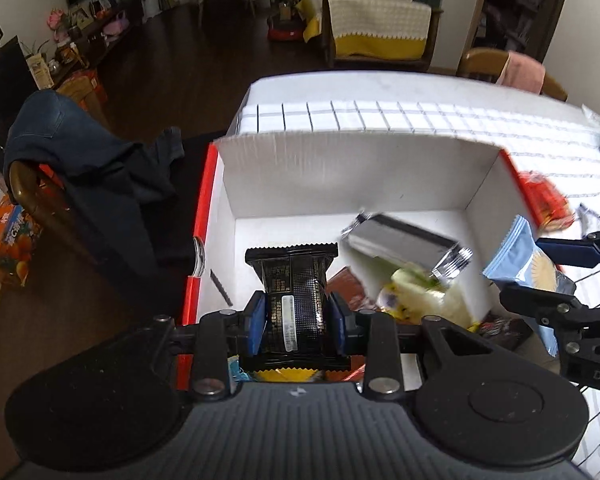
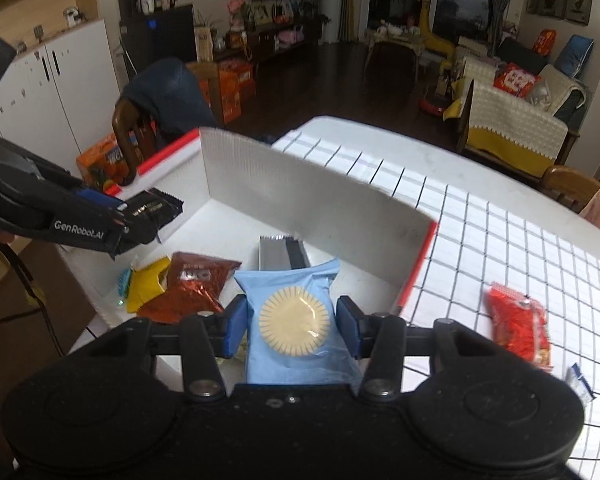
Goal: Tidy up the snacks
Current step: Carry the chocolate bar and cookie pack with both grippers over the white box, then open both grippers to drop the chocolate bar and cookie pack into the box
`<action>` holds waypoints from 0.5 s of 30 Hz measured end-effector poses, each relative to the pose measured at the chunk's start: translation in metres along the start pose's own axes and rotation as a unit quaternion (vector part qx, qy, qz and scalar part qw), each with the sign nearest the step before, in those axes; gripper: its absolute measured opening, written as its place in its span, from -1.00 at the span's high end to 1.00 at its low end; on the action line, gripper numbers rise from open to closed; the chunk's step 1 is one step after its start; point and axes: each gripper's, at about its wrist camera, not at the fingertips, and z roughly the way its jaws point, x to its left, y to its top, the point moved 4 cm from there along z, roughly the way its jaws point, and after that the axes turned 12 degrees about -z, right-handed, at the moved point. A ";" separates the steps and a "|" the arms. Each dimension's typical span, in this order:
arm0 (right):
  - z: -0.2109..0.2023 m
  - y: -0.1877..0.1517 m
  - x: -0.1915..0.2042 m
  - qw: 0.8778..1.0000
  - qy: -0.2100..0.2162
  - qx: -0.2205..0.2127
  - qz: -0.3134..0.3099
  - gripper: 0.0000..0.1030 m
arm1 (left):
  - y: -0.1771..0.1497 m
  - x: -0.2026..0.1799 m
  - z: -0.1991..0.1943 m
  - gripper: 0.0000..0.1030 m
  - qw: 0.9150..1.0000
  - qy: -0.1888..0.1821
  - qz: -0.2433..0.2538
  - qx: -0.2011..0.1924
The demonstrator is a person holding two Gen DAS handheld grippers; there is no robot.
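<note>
My left gripper is shut on a black snack packet and holds it above the white cardboard box; it also shows at the left of the right wrist view. My right gripper is shut on a light blue biscuit packet over the box's near right side; it shows in the left wrist view. In the box lie a silver packet, a brown foil packet, and a yellow packet.
A red snack packet and a small blue-white packet lie on the checked tablecloth right of the box. A wooden chair draped with dark jeans stands left of the table. An orange carton sits on the floor.
</note>
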 end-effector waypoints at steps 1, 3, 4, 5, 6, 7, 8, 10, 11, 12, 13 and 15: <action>0.005 0.000 0.002 1.000 0.000 0.004 -0.001 0.09 | -0.001 0.000 0.004 0.37 1.000 0.003 0.005 0.002; 0.013 -0.001 0.008 1.000 0.001 0.010 -0.002 0.09 | -0.002 0.000 0.011 0.37 1.000 0.008 0.012 0.007; 0.017 -0.001 0.010 1.000 0.002 0.012 -0.003 0.09 | -0.003 -0.001 0.013 0.37 1.000 0.008 0.014 0.009; 0.020 -0.001 0.011 1.000 0.003 0.014 -0.003 0.09 | -0.004 -0.001 0.016 0.37 1.000 0.008 0.015 0.011; 0.023 -0.002 0.012 1.000 0.005 0.016 -0.003 0.09 | -0.004 -0.001 0.018 0.37 1.000 0.010 0.017 0.013; 0.024 -0.003 0.013 1.000 0.005 0.018 -0.004 0.09 | -0.005 -0.001 0.021 0.37 1.000 0.011 0.019 0.015; 0.027 -0.004 0.014 1.000 0.005 0.021 -0.006 0.09 | -0.006 -0.001 0.024 0.37 1.000 0.012 0.022 0.018; 0.030 -0.006 0.016 1.000 0.007 0.027 -0.007 0.09 | -0.008 -0.001 0.029 0.37 0.999 0.013 0.026 0.023; 0.031 -0.007 0.017 1.000 0.007 0.029 -0.008 0.09 | -0.009 0.000 0.031 0.37 0.999 0.014 0.027 0.026; 0.032 -0.008 0.018 0.999 0.007 0.032 -0.010 0.09 | -0.009 0.000 0.033 0.37 0.999 0.014 0.028 0.028; 0.033 -0.008 0.019 0.999 0.008 0.034 -0.012 0.09 | -0.011 0.000 0.035 0.37 0.999 0.014 0.027 0.030; 0.035 -0.009 0.021 0.999 0.009 0.038 -0.015 0.09 | -0.014 0.000 0.038 0.37 0.999 0.013 0.027 0.035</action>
